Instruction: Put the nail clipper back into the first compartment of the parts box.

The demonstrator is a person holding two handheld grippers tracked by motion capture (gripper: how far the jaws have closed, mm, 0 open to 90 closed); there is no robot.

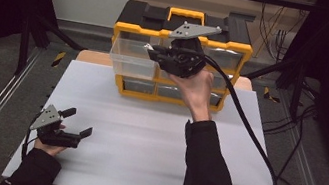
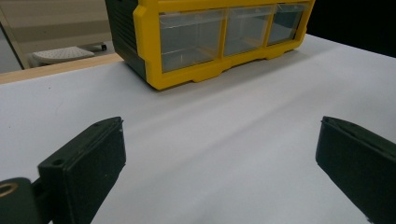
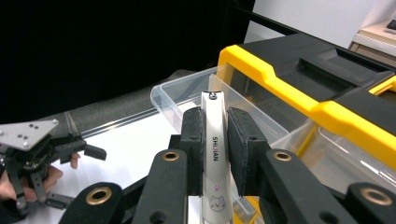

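Clamped between the black jaws of the right gripper (image 3: 215, 154) is a slim white nail clipper (image 3: 214, 154) with a small cat print, held just over the pulled-out clear plastic drawer (image 3: 187, 100) of the yellow-and-black organiser (image 1: 178, 57); a release too near the drawer's rim could drop it outside — the left gripper (image 1: 77, 123) rests wide open and empty, well apart.

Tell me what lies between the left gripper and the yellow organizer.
Bare white table lies between the open left gripper and the yellow organizer, seen in the left gripper view.
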